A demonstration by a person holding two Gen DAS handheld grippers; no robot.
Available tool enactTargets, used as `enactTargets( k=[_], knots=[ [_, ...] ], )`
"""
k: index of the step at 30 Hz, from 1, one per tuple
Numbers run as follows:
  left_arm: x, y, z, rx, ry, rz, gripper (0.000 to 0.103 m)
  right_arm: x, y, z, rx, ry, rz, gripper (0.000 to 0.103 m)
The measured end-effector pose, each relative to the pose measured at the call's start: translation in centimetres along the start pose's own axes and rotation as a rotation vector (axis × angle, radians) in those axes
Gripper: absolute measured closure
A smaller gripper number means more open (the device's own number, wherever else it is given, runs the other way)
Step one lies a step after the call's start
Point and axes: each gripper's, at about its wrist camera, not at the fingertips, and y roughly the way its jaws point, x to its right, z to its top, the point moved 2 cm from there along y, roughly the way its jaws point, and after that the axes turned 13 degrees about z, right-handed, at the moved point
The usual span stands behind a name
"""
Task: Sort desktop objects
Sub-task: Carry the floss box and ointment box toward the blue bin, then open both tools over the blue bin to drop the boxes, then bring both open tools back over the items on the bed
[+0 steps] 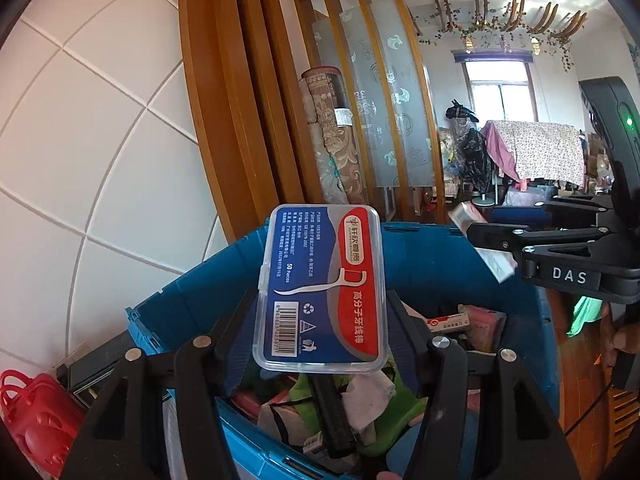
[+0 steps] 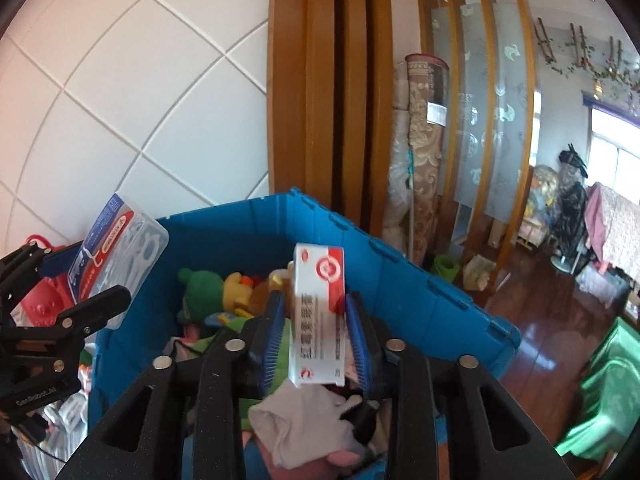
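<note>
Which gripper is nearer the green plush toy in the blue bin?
Right. The right gripper hangs over the blue bin just beside the green plush toy; the left gripper sits at the bin's outer left edge.

Bright window [image 1: 498, 92] daylight (fisheye-warped edges)

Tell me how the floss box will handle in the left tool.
Floss box: clear hard shell, so probably stiff, not crushable. Its glossy sides could slip in the left tool. Likely light, since only thin picks show through it.
</note>
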Motion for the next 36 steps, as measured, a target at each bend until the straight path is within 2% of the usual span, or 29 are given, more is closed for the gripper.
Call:
enactTargets(
  k=[1,2,4,9,14,25,32,36],
  knots=[
    [0.2,0.2,0.2,-0.003,0.015,0.021,0.036,0.3,0.1,0.3,0.006,-0.002,-0.012,0.04],
    [0.2,0.1,0.3,0.0,0.023,0.046,0.03,0.5,0.1,0.5,0.016,-0.006,-0.02,0.023],
    [0.1,-0.2,0.6,0.016,0.017,0.085,0.023,0.4,-0.1,0.6,0.036,-0.019,-0.038,0.019],
    [-0.8,0.1,0.6,0.007,-0.013,0.12,0.023,0.7,-0.4,1.2,0.067,-0.01,-0.041,0.01],
    [-1.4,0.1,0.6,0.004,-0.03,0.167,0.023,0.2,-0.9,1.0,0.089,-0.008,-0.022,0.005],
    [-3.5,-1.1,-1.2,-0.013,-0.105,0.237,0.023,-2.4,-1.7,-0.2,0.088,-0.043,0.062,0.002],
    [-5.3,-3.8,-4.2,-0.008,-0.179,0.296,0.023,-4.0,-3.4,-0.9,0.128,-0.026,0.181,0.001],
    [-8.2,-5.7,-6.7,-0.024,-0.213,0.318,0.023,-7.0,-4.3,-0.6,0.148,-0.045,0.227,0.001]
  ],
)
